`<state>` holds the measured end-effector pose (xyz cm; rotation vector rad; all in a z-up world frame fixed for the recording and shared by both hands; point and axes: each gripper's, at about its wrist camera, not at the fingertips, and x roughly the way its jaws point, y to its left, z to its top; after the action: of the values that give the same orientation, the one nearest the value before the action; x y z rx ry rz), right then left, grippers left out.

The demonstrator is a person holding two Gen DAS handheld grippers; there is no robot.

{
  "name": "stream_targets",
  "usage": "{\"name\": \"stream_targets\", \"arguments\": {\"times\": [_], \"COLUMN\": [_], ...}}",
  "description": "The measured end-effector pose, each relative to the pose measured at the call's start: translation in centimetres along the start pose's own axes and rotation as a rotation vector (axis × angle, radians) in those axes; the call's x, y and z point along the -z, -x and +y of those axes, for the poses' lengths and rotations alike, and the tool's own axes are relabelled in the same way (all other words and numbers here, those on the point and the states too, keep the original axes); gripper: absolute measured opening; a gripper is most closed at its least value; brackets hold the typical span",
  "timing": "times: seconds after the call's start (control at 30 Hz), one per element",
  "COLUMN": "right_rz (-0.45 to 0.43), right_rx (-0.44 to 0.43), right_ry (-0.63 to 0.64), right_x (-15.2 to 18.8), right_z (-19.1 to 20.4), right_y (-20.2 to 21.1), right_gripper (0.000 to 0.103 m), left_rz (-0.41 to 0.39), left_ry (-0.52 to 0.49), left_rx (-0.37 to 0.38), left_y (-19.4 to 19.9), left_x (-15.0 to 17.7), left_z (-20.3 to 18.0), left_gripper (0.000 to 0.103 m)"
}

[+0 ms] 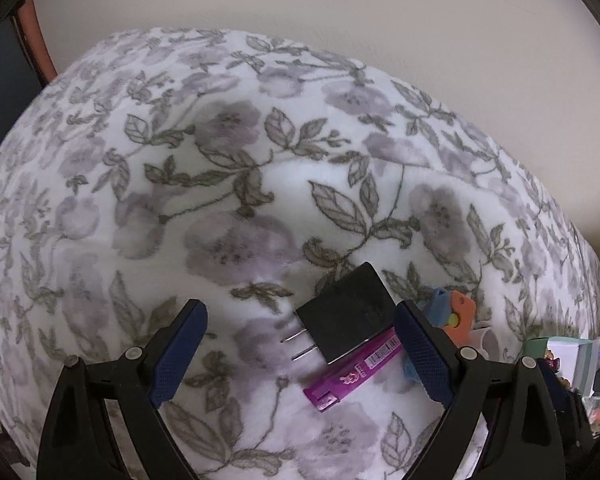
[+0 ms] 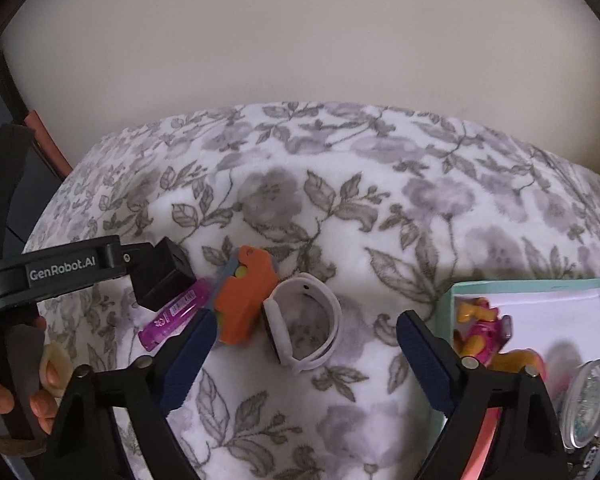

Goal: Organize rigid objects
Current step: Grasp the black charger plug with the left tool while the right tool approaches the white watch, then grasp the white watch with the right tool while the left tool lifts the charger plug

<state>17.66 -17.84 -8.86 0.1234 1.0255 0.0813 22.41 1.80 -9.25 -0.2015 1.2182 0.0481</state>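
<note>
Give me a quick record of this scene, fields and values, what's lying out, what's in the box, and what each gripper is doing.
surface: floral blanket
loose items: black charger lying on purple tube; orange toy; white watch
box: teal box, holds pink figure
left gripper: open, charger between fingers, untouched
right gripper: open, watch between fingers, untouched

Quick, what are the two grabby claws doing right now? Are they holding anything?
Left gripper: open, holding nothing; the black charger sits between its fingers.
Right gripper: open, holding nothing; the white watch lies between its fingers.
</note>
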Motion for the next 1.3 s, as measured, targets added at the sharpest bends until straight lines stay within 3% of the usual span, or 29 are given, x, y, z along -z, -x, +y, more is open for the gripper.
{"name": "stream_targets", "arguments": {"times": [0.17, 0.47, 0.5, 0.53, 0.57, 0.73, 1.03, 1.3], "right_rz": [0.015, 0.017, 0.019, 0.023, 0.024, 0.020, 0.023, -0.013], "right_rx": [-0.009, -0.042, -0.044, -0.044, -0.045, -0.045, -0.069, -0.067], "right_ry": [-0.012, -0.017, -0.018, -0.020, -0.020, -0.025, -0.063, -0.071], "right_x": [0.1, 0.3, 0.3, 0.4, 0.4, 0.4, 0.5, -0.2], "right_z": [-0.3, -0.1, 0.0, 0.0, 0.0, 0.0, -0.8, -1.5], "right_y": [-1.3, -2.2, -2.3, -2.4, -2.5, -2.4, -2.1, 0.0], "right_gripper": [0.087, 0.078, 0.077, 0.077, 0.071, 0.052, 0.051, 0.051], "left_rz": [0.013, 0.009, 0.009, 0.011, 0.016, 0.020, 0.001, -0.097], "left_ry": [0.017, 0.017, 0.016, 0.015, 0.015, 0.013, 0.027, 0.027], "left_rx": [0.074, 0.063, 0.062, 0.060, 0.062, 0.071, 0.089, 0.138], "left_y": [-1.0, -2.5, -2.5, -2.6, -2.7, -2.7, -1.8, 2.5], "left_x": [0.0, 0.3, 0.3, 0.3, 0.2, 0.2, 0.0, -0.6], "left_z": [-0.2, -0.9, -0.8, -0.8, -0.8, -1.1, -1.1, -1.7], "left_gripper": [0.095, 0.093, 0.090, 0.081, 0.074, 0.067, 0.067, 0.067]}}
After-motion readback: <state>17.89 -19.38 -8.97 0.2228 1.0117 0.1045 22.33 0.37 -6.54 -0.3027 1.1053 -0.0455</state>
